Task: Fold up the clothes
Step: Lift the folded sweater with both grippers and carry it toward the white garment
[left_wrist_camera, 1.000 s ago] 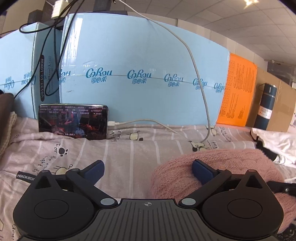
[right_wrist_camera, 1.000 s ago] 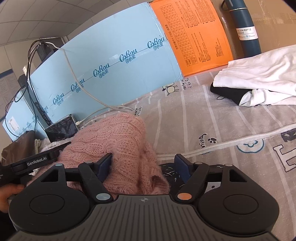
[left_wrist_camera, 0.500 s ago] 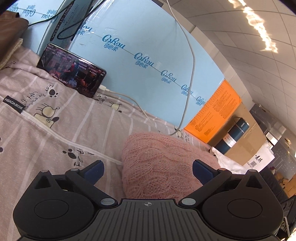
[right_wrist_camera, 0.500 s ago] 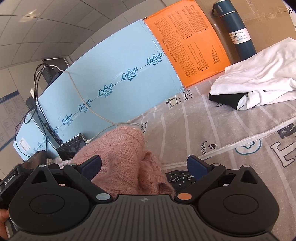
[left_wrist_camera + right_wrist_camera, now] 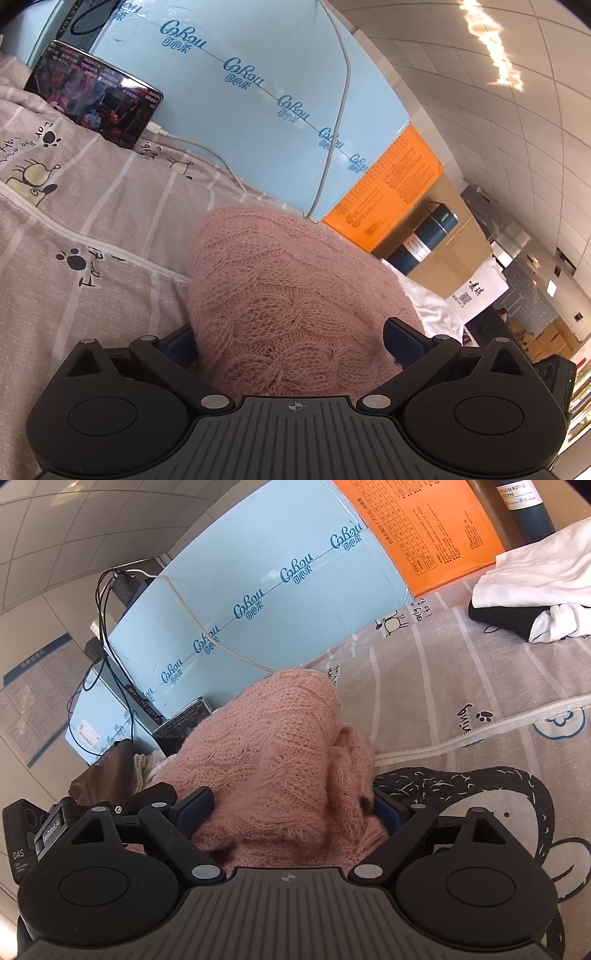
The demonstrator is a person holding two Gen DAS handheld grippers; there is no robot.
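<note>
Centrally, one pink sweater [image 5: 295,295], a fuzzy cable knit bundled into a thick rounded mound, lies on the bed [image 5: 92,206] and fills the space between both sets of jaws. On the left gripper [image 5: 291,339] the jaws stand wide with the knit bulging between the two blue pads; whether they press it cannot be told. On the right gripper [image 5: 288,808] the jaws are also spread, and the sweater [image 5: 266,760] crowds against both pads, hiding most of the right one.

The bed wears one grey-pink striped cover printed with paw marks, small cartoon animals and lettering, and crossed by one white zipper [image 5: 92,251]. A large dark cartoon figure [image 5: 491,812] on the cover is partly hidden behind the right gripper.

Two pale blue boxes [image 5: 258,602] with repeated printed logos stand behind the bed, with one orange sheet [image 5: 424,531] of fine print beside them. One phone [image 5: 96,99], its screen lit, leans against a box, a white cable [image 5: 207,151] plugged into it. One dark blue bottle [image 5: 424,243] stands by the orange sheet. One white garment [image 5: 535,576] lies crumpled over a black one [image 5: 502,616] at the bed's far side. A brown fabric heap [image 5: 107,771] at the left edge is hard to make out.
</note>
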